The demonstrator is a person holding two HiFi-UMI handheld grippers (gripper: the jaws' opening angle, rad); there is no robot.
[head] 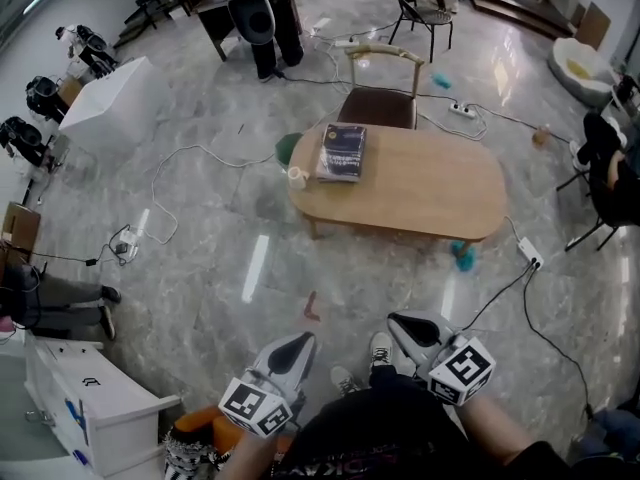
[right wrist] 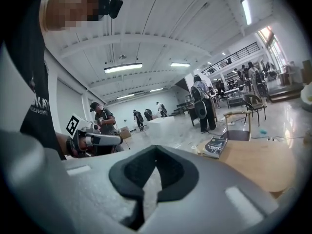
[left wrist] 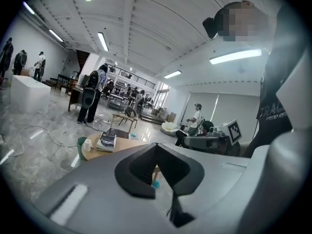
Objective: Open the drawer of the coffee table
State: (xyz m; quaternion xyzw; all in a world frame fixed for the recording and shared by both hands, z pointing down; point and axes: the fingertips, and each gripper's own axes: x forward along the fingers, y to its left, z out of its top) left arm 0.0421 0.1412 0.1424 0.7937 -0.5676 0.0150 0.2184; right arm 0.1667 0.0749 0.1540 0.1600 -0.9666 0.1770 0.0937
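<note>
The oval wooden coffee table (head: 420, 193) stands on the marble floor ahead of me, a dark book (head: 342, 151) and a small white cup (head: 297, 177) at its left end. No drawer front shows in any view. My left gripper (head: 302, 341) and right gripper (head: 402, 322) hang low at the bottom of the head view, well short of the table, both shut with nothing in them. In the left gripper view the closed jaws (left wrist: 157, 145) point toward the table (left wrist: 124, 147). From the right gripper (right wrist: 155, 147), the table (right wrist: 261, 165) lies to the right.
A wooden chair (head: 382, 96) stands behind the table and a green bin (head: 287, 147) at its left. Cables and power strips (head: 529, 252) trail over the floor. A white block (head: 108, 103) and a white cabinet (head: 90, 398) are on the left. People stand around.
</note>
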